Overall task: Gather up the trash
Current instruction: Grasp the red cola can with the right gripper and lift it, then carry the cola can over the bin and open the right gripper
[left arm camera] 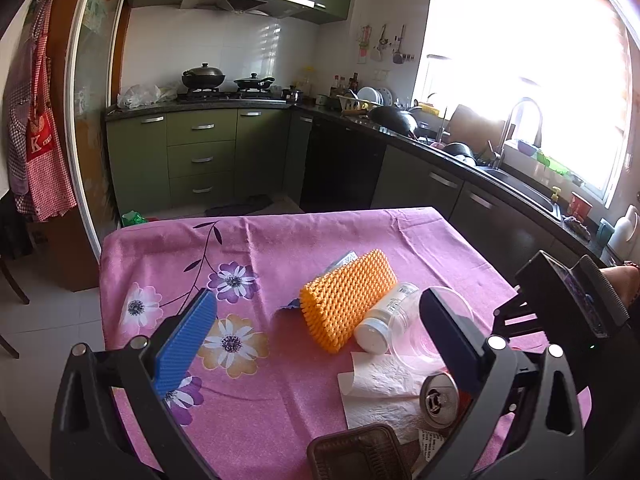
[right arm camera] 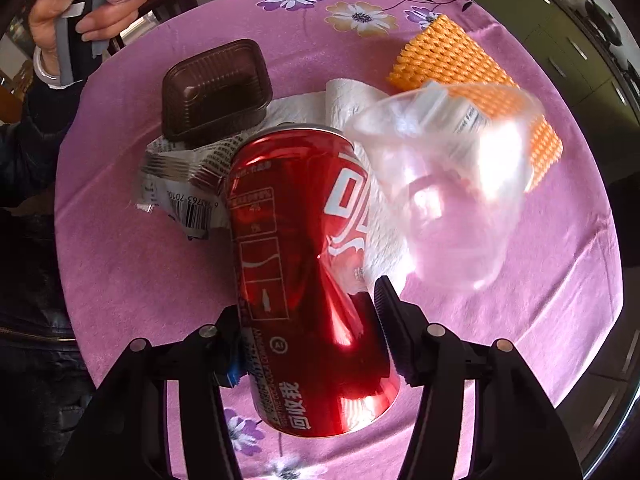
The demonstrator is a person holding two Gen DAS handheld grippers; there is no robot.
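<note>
The red can (right arm camera: 308, 280) fills your right gripper (right arm camera: 308, 344), fingers clamped on its sides, top pointing away toward the brown tray (right arm camera: 216, 88). Only your left view shows its pull-tab end. Your left gripper (left arm camera: 320, 328) hangs open.

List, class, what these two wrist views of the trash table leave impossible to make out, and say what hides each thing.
- Right wrist view: whether the right gripper pads press the red can; the can covers the contact.
- Right wrist view: the printed wrapper, partly under the brown tray and can.
- Left wrist view: brown tray, cut by the bottom edge.
- Left wrist view: outside the window, washed out by glare.
</note>
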